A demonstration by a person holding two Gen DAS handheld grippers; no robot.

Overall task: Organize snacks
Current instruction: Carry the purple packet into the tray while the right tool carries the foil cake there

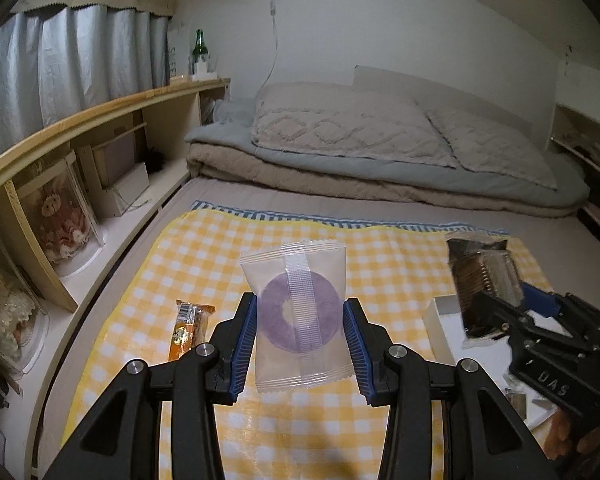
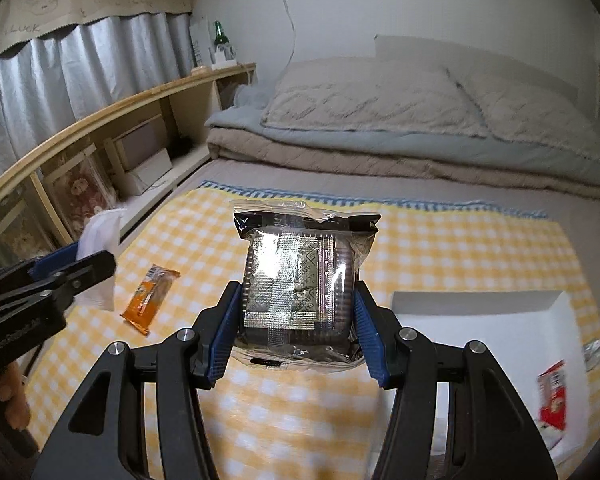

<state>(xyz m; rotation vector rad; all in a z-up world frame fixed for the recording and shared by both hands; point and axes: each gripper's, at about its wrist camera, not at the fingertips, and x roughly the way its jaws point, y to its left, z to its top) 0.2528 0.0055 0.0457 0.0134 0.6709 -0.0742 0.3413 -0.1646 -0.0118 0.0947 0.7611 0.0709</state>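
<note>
Two packets are up in the air at once, and we have one in each hand. Our left gripper (image 1: 300, 344) is pinching the frosted donut packet (image 1: 296, 316) by its two side edges, blue pads pressed in on the film, packet lifted clear above the yellow checked cloth (image 1: 204, 248). It stands with its long axis running away from us, the top crimped seal at the far end, the centre seam strip facing the camera over the purple ring inside. We'd judge it light and soft — the film is slick and will buckle if squeezed harder, and the pastry could crush, so the side edges beside the ring look like the right hold. Over on the other side our right gripper (image 2: 296, 328) is clamped on the shiny cookie pack (image 2: 300, 280), pads on its left and right flanks, also held off the cloth. That one looks stiffer, with an inner tray giving the jaws something firm to bear on, but the glossy wrap is slippery and the biscuits are brittle. Its long axis likewise points forward, sealed flap at the far end. Down on the cloth the orange snack bar (image 2: 150, 300) lies flat and slanted, untouched, and the white box (image 2: 480, 316) sits to the right with a red packet (image 2: 554, 396) already in it — the likely home for both.
</note>
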